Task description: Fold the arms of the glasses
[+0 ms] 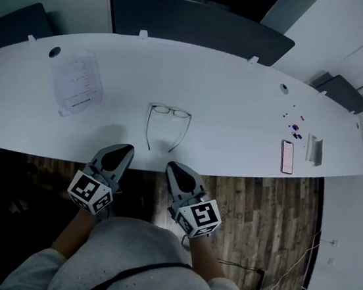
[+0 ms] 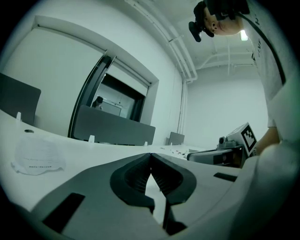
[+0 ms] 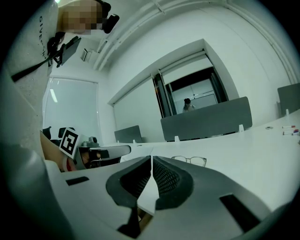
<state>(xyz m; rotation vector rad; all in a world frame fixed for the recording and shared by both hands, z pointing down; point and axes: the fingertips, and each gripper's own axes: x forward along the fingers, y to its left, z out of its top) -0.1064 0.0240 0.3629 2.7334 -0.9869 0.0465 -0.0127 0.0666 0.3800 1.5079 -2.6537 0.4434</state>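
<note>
Glasses (image 1: 170, 112) lie on the white table (image 1: 254, 97), near its front edge and roughly centred before the person. Lenses face away; both arms stand fully open and point back toward the person. Neither arm is folded, so the task reads as not yet begun. This orientation suits the job: each arm tip is presented to the gripper on its own side.

Left gripper (image 1: 128, 148) hovers at the table edge, just short of the left arm tip. Right gripper (image 1: 171, 165) sits a little further back, below the right arm tip. Neither touches the glasses. In the left gripper view the jaws meet at the tip with nothing between them. In the right gripper view the pads are likewise pressed together and empty, with the glasses (image 3: 188, 161) visible ahead and slightly right. Judgement: closed tips probably serve as pushers, since a thin arm swings inward under a nudge without any pinch.

Further out: a clear-sleeved sheet (image 1: 77, 82) far left, a phone (image 1: 287, 156) and a small white object (image 1: 315, 150) far right, all well apart from the working area.
</note>
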